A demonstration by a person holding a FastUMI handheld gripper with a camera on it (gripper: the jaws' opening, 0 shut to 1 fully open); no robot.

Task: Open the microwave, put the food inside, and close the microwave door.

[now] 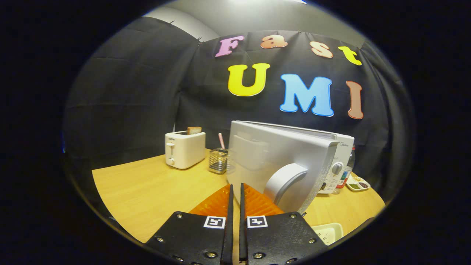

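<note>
microwave door (279, 158) swung open toward tongs (235, 189) | tongs closed, empty

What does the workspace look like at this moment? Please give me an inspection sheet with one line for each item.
Surface: light wooden tabletop, mostly bare near the fingers.
Job's things: silver microwave, its door swung open toward the gripper, curved grey handle facing it; white tray at the near edge, contents not discernible.
Clutter: white toaster with a bread slice; wire mesh holder with a striped straw; plastic bottle; divided dish.
Grippers: hand-held gripper with fingers nearly together, empty, just before the door.
Cables: nothing seen.
Surroundings: black cloth wall.
</note>
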